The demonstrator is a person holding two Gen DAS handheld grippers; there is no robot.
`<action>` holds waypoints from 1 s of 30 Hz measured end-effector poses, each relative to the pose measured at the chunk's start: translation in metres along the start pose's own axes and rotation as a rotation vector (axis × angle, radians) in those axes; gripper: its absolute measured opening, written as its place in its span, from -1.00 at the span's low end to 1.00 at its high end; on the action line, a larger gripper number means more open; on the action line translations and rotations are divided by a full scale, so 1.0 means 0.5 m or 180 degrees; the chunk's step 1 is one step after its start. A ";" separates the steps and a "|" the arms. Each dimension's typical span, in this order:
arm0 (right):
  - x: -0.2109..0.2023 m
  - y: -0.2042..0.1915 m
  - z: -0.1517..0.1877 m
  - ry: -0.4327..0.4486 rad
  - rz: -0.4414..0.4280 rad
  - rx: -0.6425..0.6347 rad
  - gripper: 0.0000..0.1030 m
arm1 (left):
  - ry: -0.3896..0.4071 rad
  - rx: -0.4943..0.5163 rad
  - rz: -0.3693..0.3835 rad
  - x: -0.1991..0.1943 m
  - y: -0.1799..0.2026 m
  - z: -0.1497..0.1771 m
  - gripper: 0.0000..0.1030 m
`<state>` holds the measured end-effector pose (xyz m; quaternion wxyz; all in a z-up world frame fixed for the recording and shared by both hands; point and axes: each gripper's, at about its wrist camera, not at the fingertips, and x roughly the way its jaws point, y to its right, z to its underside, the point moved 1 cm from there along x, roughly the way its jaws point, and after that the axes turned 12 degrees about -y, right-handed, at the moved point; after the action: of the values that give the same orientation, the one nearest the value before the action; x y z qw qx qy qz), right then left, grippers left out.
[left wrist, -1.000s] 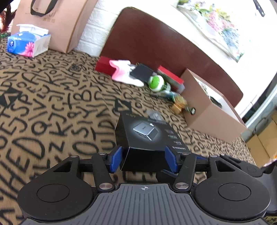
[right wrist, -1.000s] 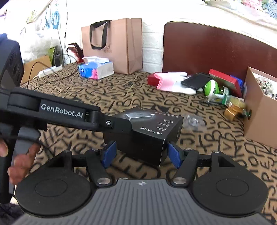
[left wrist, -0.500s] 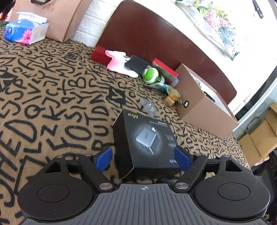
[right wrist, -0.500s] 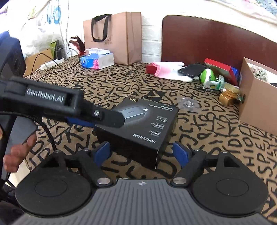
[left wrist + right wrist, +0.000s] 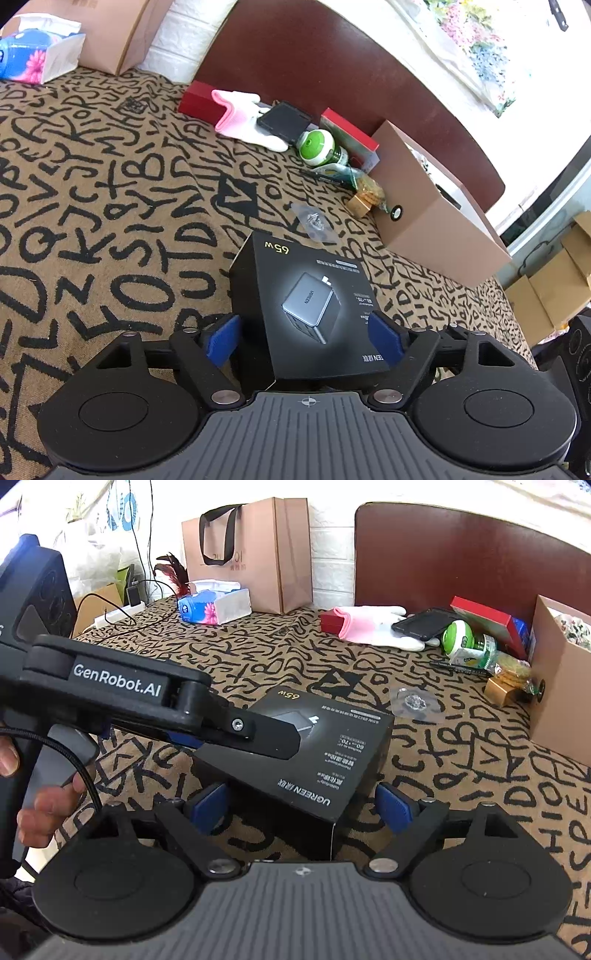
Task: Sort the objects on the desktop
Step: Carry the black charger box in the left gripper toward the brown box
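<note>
A black charger box (image 5: 310, 299) rests on the letter-patterned cloth, printed face up. My left gripper (image 5: 303, 339) straddles its near end. Its left blue pad (image 5: 221, 339) stands clear of the box and the right one sits close by its edge. The jaws are closing slightly. In the right wrist view the same box (image 5: 332, 746) lies between the pads of my right gripper (image 5: 301, 806), with a gap on each side, and those jaws are opening. The left gripper's finger (image 5: 258, 734) reaches over the box top from the left.
An open cardboard box (image 5: 436, 229) stands at the right. Beside it lie a green-capped bottle (image 5: 317, 146), a pink and white glove (image 5: 240, 110), a dark phone (image 5: 284, 120), red boxes, a gold box (image 5: 360, 205) and a clear packet (image 5: 314, 221). A tissue pack (image 5: 214, 605) and a paper bag (image 5: 251, 550) stand at the back.
Both grippers' jaws have spread away from the sides of the black box. The left gripper has tipped down, so I see the box more from above.
</note>
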<state>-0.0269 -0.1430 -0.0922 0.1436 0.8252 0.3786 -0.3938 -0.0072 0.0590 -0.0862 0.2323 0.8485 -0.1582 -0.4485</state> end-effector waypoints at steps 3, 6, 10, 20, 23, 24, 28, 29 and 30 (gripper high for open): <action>0.006 -0.002 -0.003 -0.0007 -0.0027 -0.0044 0.69 | -0.0017 0.0095 -0.0088 0.003 0.004 -0.002 0.48; 0.008 -0.002 -0.005 -0.0021 0.0007 -0.0058 0.71 | -0.0046 0.0102 -0.0084 0.002 -0.002 -0.006 0.44; 0.006 0.000 -0.006 -0.0019 -0.0023 -0.0047 0.69 | -0.0076 0.0101 -0.0094 0.007 -0.001 -0.008 0.48; 0.015 0.006 0.004 -0.0040 -0.0011 0.0011 0.66 | -0.0073 0.0280 -0.0292 0.012 0.037 -0.007 0.36; 0.001 0.014 0.009 -0.0038 -0.0023 0.0098 0.66 | -0.0066 0.0370 -0.0293 0.012 0.063 -0.009 0.36; -0.006 0.019 0.012 -0.0026 -0.0028 0.0141 0.66 | -0.0056 0.0398 -0.0283 0.011 0.074 -0.010 0.36; -0.043 0.041 0.018 0.0084 0.0048 0.0243 0.66 | 0.0003 0.0508 -0.0194 0.013 0.124 -0.026 0.36; -0.054 0.048 0.017 0.0119 0.0085 0.0247 0.66 | 0.0024 0.0550 -0.0163 0.014 0.138 -0.033 0.36; -0.065 0.056 0.016 0.0163 0.0104 0.0254 0.66 | 0.0048 0.0599 -0.0129 0.014 0.154 -0.040 0.36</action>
<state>-0.0236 -0.1827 -0.0743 0.1072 0.8462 0.3526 -0.3849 0.0088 -0.0041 -0.0399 0.1436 0.8729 -0.1806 -0.4298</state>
